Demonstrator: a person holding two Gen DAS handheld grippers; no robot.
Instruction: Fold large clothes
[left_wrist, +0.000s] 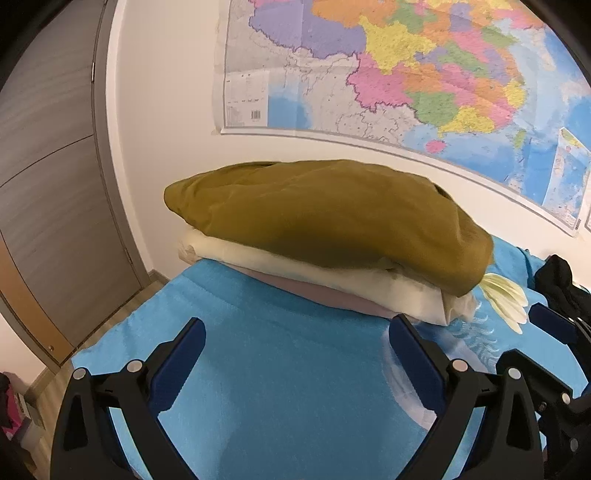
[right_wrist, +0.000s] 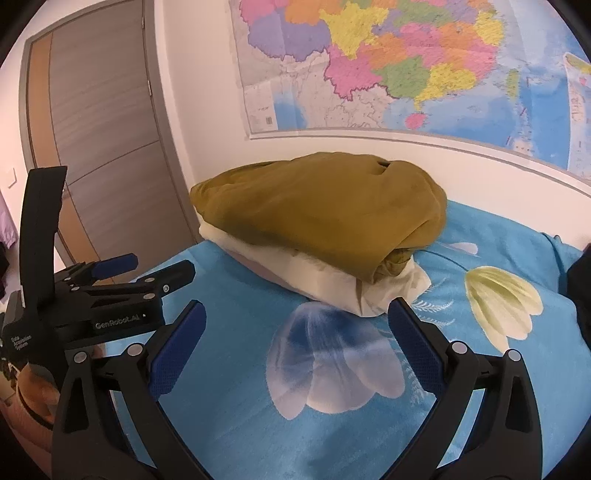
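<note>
- The left hand-held gripper (left_wrist: 297, 334) hangs over the bare blue bedspread (left_wrist: 266, 369) with its jaws spread wide and nothing between them; it is released, short of the clothes.
- The task's things sit as a stack at the far side of the bed, against the wall under the map (left_wrist: 406, 74): an olive-brown garment (left_wrist: 325, 218) on top, a cream garment (left_wrist: 332, 275) beneath it, and a mauve layer (left_wrist: 328, 295) at the bottom (only its front edge shows).
- The olive-brown garment looks bulging rather than flat, and it overhangs the cream one on the left, so a nudge from either tool could, I judge, slide it off or tip the pile toward the wall.
- At the stack's right end the folds look loose in the right wrist view; a pinch there might catch the cream layer too and drag two pieces at once.
- The right hand-held gripper (right_wrist: 297, 334) is also released, jaws fully apart over the flower print, empty.
- The two tools ride close together (each appears in the other's camera), so crossing paths could knock them together.
- A dark garment (left_wrist: 554, 277) lies at the far right of the bed, apart from the stack.
- No basket, box or other container is visible; the clothes rest directly on the bed.
</note>
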